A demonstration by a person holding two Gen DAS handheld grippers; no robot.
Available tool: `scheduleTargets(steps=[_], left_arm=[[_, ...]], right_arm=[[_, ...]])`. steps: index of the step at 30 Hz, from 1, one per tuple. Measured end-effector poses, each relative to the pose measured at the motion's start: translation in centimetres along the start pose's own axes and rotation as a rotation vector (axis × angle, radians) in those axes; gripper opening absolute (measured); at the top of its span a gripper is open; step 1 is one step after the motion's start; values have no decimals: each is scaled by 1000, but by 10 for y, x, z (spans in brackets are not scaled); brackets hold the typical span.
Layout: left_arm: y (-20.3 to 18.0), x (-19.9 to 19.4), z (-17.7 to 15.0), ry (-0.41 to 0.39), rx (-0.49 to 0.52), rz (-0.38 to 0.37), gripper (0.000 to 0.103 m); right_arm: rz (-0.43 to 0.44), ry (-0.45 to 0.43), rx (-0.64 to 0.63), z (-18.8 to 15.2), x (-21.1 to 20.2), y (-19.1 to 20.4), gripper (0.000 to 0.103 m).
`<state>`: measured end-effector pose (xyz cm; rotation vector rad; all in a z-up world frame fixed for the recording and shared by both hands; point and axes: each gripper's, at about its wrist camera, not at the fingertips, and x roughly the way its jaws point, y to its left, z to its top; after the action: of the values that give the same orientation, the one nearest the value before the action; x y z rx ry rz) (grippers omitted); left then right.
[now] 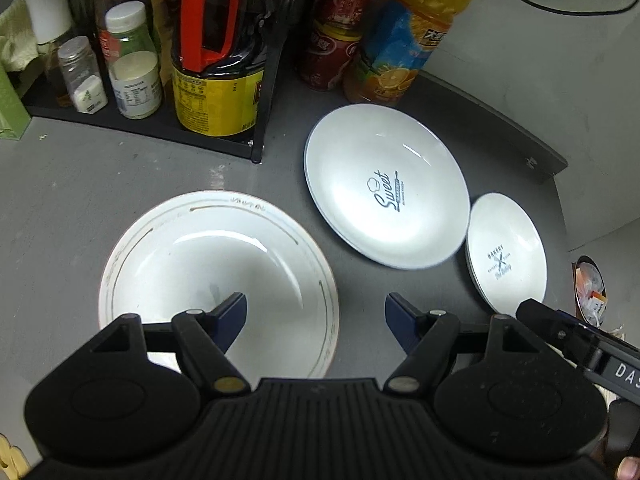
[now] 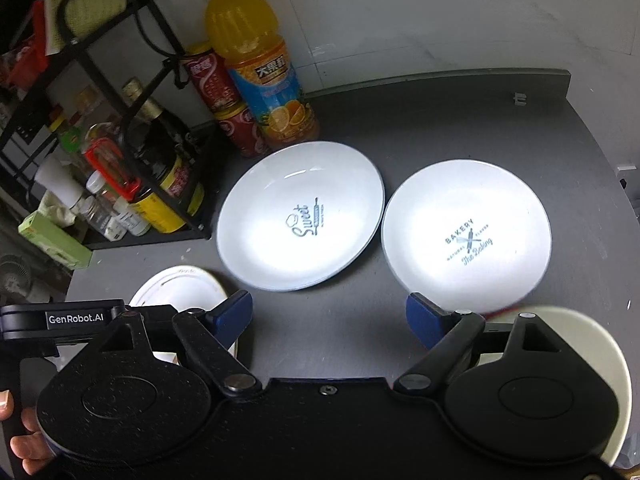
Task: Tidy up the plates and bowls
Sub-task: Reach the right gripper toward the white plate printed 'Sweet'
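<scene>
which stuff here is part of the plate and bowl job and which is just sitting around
Job:
- gold-rimmed bowl
- Sweet plate
- Bakery plate
- cream dish, partly hidden by the right tool

Lying about:
- orange juice bottle
- red cans
- condiment rack
- green box

Orange juice bottle (image 2: 256,64) beside cans (image 2: 228,108)

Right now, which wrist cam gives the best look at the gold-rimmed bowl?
Left wrist. The gold-rimmed bowl fills the near left of that view, with most of its rim and inside visible past the open left gripper. The right wrist view shows only a sliver of it, mostly hidden behind the left gripper's body.
</scene>
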<state>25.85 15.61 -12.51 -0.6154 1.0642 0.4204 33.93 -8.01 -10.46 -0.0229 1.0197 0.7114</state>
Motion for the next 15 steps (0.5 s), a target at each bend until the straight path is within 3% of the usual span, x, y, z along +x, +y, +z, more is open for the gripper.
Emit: scheduleTargets(steps=[15], left_arm=[[-6,60,51,-19,63,-28,71]], right_arm=[[-42,5,136,41,55,-20,79]])
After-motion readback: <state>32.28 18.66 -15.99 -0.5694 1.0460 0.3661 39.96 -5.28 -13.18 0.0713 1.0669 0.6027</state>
